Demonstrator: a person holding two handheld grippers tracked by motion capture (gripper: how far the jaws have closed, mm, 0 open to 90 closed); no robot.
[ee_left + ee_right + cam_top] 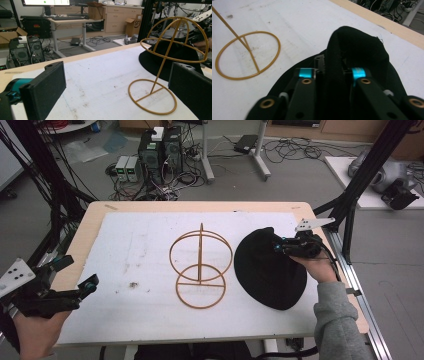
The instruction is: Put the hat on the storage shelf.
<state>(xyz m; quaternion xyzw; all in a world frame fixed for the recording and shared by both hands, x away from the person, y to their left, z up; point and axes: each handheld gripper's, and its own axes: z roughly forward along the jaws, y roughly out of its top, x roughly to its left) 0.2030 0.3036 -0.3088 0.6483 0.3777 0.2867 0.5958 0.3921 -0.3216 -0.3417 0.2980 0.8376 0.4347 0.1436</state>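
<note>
So, closest in, your right gripper (332, 75) has its jaws pinched nearly together on a raised fold of the black hat (357, 47); in the right gripper view the fabric stands up as a ridge squeezed between the two pads and bulges just past their tips. That looks like a grip made, so I judge the pick-up step done. The rest of the hat (267, 270) lies flat on the white mat (135, 250), spreading from under the jaws toward your forearm, so no lift shows yet.

Beyond those jaw tips and off to one side stands the gold wire hat stand (200, 267), upright on its ring base, its domed top bare. It is near the hat but clear of it, with a strip of mat between the ring and the brim.

Your left gripper (82, 290) rests at the near left edge of the table, jaws spread wide with nothing between them; from its own view the stand (165, 65) sits ahead between the two pads, well apart from them, and the hat lies behind it.

What is left, by my reading: raise the hat, carry it over the dome, settle it on, and release. The left gripper is free to steady the stand's base if it tips.
</note>
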